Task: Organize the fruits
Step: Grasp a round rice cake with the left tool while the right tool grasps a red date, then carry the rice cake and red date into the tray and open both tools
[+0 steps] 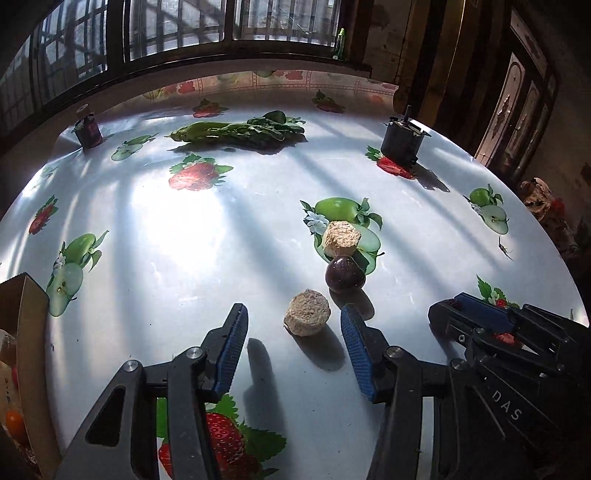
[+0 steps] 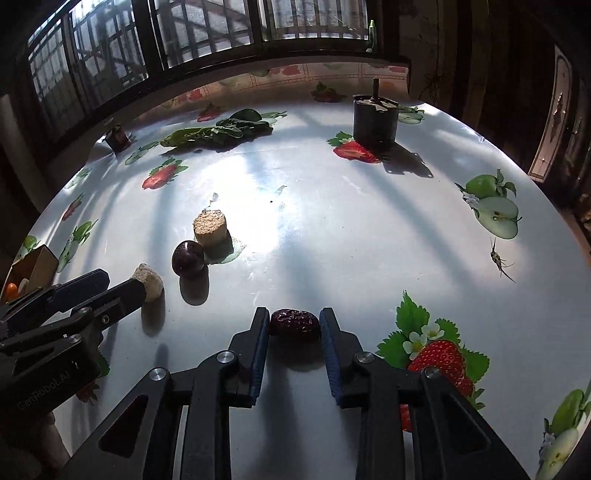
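Dark date [image 2: 294, 325]: my right hand-held gripper [image 2: 294, 326] is pinching it on the surface [image 2: 332, 229].
Left hand-held gripper [image 1: 293, 323]: I am straddling a beige puck [image 1: 307, 312], pads apart.

Glossy plastic tablecloth [image 1: 229, 236], wrinkled shiny date [image 2: 294, 325], rough crumbly cake [image 1: 307, 312]

Window [image 1: 177, 33] backlight, hard glare on tablecloth [image 1: 184, 236], long striped shadows, dim corners, fisheye-bent edges

Tablecloth [image 2: 332, 229]: glossy white, printed with red strawberries and green apples. Wrinkled date [image 2: 294, 325]: dark red; round fruit [image 2: 187, 258]: deep purple, possibly a plum. Two cut chunks [image 1: 307, 312]: pale tan.
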`<action>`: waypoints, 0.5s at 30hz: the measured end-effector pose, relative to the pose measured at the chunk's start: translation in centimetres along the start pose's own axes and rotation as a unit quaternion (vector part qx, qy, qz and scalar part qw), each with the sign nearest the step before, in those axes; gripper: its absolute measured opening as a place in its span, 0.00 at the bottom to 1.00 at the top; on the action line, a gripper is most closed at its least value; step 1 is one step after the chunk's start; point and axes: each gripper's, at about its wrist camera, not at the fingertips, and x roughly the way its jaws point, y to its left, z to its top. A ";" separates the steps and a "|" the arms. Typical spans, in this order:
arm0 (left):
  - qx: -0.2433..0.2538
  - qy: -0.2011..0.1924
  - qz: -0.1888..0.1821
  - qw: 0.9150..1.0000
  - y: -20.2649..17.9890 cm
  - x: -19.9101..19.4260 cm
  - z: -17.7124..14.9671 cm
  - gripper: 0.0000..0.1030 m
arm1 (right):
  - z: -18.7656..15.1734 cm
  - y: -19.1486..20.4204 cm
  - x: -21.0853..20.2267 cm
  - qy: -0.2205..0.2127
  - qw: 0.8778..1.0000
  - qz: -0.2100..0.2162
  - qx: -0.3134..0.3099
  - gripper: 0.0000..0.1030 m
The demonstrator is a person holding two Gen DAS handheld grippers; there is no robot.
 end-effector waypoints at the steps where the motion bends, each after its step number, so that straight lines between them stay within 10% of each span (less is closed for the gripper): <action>1: -0.001 0.004 0.000 1.000 0.1 0.4 0.0 0.49 | 0.0 0.0 0.0 0.001 1.000 0.004 0.000 0.29; 4: 0.000 0.005 -0.007 1.000 0.0 0.7 0.0 0.23 | -0.1 0.3 0.0 0.001 1.000 0.003 -0.004 0.28; 15: -0.041 -0.019 -0.018 0.999 1.7 -5.0 -0.5 0.24 | 0.2 -0.6 -0.8 -0.012 0.993 0.106 0.044 0.28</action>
